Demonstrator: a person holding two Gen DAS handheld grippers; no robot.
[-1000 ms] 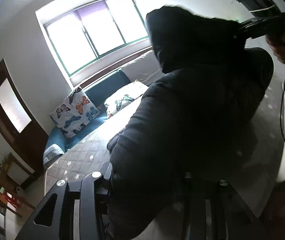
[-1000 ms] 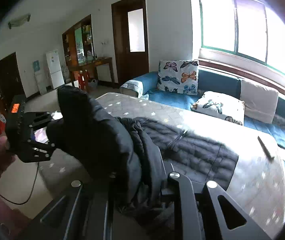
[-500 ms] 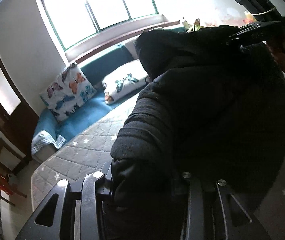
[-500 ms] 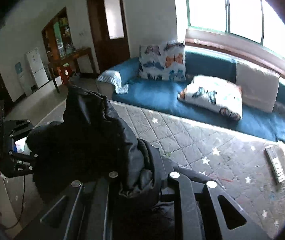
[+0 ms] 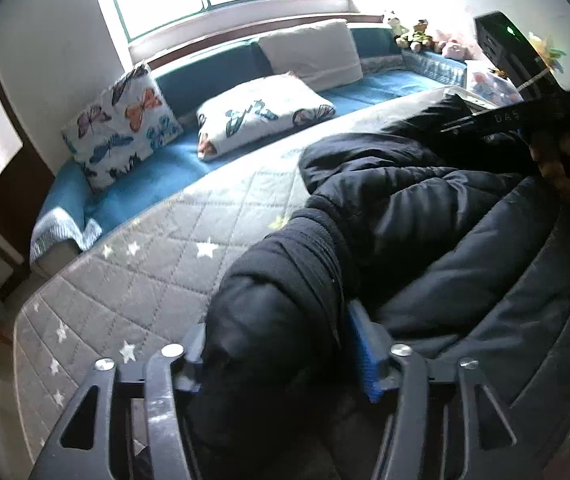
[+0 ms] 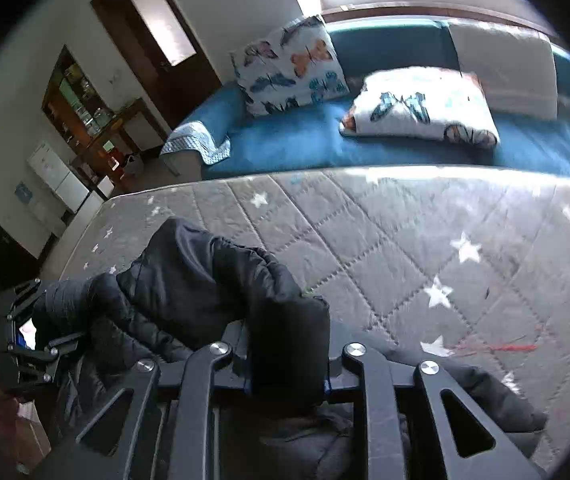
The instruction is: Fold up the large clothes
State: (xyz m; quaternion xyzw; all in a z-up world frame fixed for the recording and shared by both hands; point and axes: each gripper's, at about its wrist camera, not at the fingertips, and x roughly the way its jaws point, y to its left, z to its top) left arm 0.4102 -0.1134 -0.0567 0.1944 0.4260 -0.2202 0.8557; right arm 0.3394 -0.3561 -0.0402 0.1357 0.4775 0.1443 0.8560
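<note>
A black puffer jacket lies bunched on the grey star-quilted mattress. My left gripper is shut on a thick fold of the jacket, low over the mattress. My right gripper is shut on another fold of the jacket. In the left wrist view the right gripper shows at the far right, held by a hand. In the right wrist view the left gripper shows at the far left edge of the jacket.
A blue sofa runs behind the mattress with butterfly cushions, a butterfly pillow and a white pillow. Soft toys sit at the far right. A dark door and shelves are at the left.
Both grippers have come down and forward with the jacket, from held up in the air to low over the mattress. The jacket now rests folded on the mattress.
</note>
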